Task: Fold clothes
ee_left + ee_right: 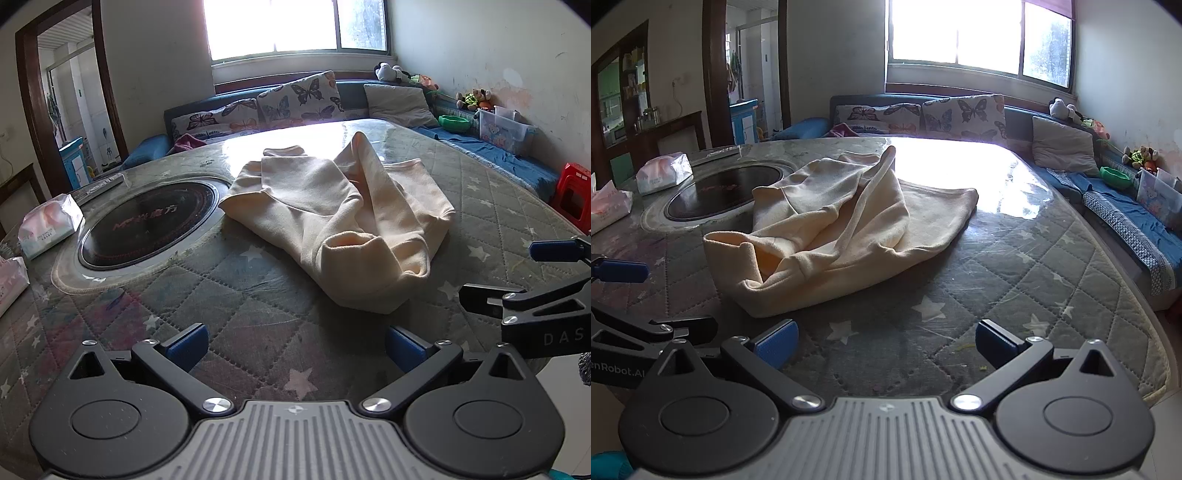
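A cream sweatshirt [340,221] lies rumpled in a loose heap on the quilted table [229,295], one fold standing up like a ridge. In the right wrist view the same sweatshirt [842,229] shows a cuff opening toward me. My left gripper [295,345] is open, its blue pads wide apart, hovering short of the garment's near edge with nothing between them. My right gripper [886,343] is open too, just short of the garment. Each gripper shows in the other's view: the right gripper [509,273] at the right edge, the left gripper [646,299] at the left edge.
A round black cooktop [147,225] is set into the table left of the sweatshirt. Tissue packs [50,225] lie at the far left. A sofa with butterfly cushions [295,96] runs behind the table, with a green bowl [454,123], a plastic bin [506,129] and a red stool [572,192] at right.
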`<act>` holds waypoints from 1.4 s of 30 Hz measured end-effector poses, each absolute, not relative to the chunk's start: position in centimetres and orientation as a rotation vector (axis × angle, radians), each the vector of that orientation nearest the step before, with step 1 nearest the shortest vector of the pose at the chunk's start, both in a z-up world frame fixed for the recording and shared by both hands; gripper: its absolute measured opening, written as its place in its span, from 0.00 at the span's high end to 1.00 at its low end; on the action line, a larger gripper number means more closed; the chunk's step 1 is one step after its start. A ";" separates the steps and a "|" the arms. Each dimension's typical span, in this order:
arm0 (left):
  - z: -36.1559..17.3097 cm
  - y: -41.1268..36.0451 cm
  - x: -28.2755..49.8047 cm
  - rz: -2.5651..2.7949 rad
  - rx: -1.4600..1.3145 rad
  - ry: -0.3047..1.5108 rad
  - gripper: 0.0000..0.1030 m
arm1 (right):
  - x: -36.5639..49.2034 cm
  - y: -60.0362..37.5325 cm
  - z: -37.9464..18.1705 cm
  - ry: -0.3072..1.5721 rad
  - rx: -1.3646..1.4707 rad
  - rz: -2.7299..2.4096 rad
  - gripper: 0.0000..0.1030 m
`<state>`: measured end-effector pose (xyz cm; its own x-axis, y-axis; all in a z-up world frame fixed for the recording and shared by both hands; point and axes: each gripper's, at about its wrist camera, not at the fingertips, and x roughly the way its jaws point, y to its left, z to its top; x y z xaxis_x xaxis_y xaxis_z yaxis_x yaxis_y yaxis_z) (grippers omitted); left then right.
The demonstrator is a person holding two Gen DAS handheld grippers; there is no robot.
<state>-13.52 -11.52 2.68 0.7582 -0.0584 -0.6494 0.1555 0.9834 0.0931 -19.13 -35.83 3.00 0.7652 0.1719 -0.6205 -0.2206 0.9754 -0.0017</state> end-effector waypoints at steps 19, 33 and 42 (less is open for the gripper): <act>2.7 -11.6 -12.9 -0.132 0.146 0.710 0.00 | -18.2 -35.7 2.7 0.688 -0.088 0.213 0.00; 3.1 -11.5 -12.0 -0.139 0.146 0.715 0.00 | -17.2 -35.3 2.9 0.691 -0.091 0.224 0.00; 3.6 -11.3 -11.5 -0.154 0.142 0.710 0.00 | -16.7 -35.3 3.2 0.690 -0.082 0.235 0.00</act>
